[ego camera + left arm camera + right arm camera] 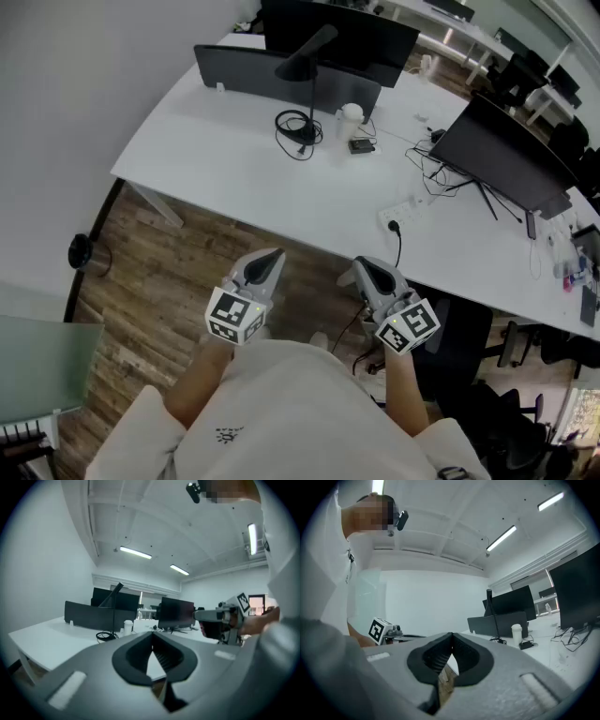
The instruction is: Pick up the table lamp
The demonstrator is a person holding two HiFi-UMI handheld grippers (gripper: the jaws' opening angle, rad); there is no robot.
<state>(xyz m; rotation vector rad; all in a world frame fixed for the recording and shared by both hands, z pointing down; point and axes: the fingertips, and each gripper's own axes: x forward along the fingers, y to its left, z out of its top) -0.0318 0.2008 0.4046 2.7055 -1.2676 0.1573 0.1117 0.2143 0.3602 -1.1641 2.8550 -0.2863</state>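
Currently the left gripper [270, 255] and right gripper [360, 267] hover at lower centre, jaws together and empty; the black table lamp [307, 58] stands at upper centre on the white desk [216, 159].

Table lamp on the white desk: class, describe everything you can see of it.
The table lamp is black and matte-looking: a cone shade tilted atop a thin upright stem. It stands toward the far side of the white desk, in front of a dark partition, with a black cable coiled at its foot and a white cup beside it. It appears unlit, and nothing holds it.
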